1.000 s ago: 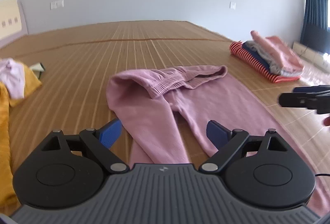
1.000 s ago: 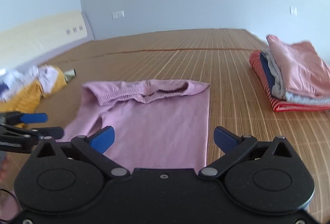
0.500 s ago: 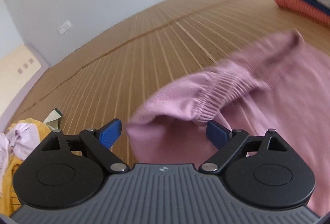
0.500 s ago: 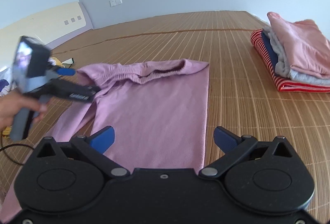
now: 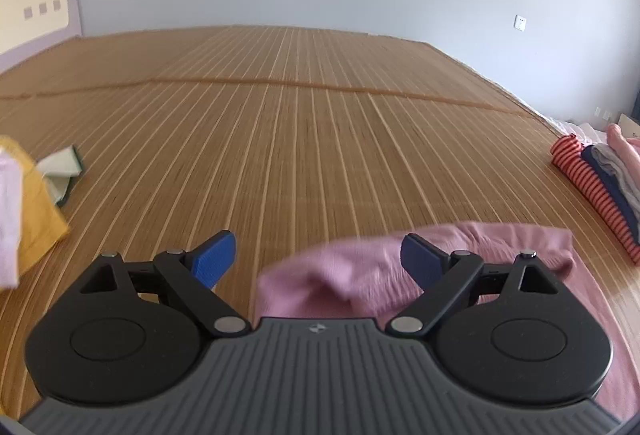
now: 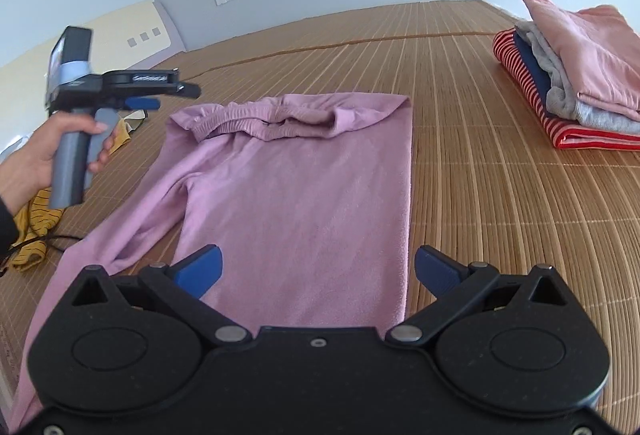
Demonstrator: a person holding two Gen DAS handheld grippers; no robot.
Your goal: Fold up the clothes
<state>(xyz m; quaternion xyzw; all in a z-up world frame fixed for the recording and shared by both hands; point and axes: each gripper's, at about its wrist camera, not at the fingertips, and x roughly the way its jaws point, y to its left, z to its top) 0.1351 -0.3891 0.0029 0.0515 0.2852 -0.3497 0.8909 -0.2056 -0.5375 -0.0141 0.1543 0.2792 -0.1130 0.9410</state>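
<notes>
Pink trousers [image 6: 296, 187] lie flat on the bamboo mat, waistband at the far end, one leg trailing toward the near left. My right gripper [image 6: 318, 267] stands open over the lower part of the cloth, nothing pinched. In the right wrist view a hand holds my left gripper [image 6: 160, 97] just left of the waistband's left corner, above the mat. Seen from the left wrist, my left gripper [image 5: 318, 259] is open; the waistband corner of the trousers [image 5: 340, 275] lies below and between the blue pads, blurred, not pinched.
A stack of folded clothes [image 6: 576, 71] sits on a red-striped piece at the right, also the folded stack [image 5: 600, 179]. A yellow and white pile of clothes [image 5: 24, 203] lies at the left, yellow cloth [image 6: 36, 227] with a cable near it. Bamboo mat [image 5: 300, 123] stretches to the wall.
My left gripper has swept up along the trousers to the waistband's left corner and levelled out. The right gripper has barely shifted. Both stay open.
</notes>
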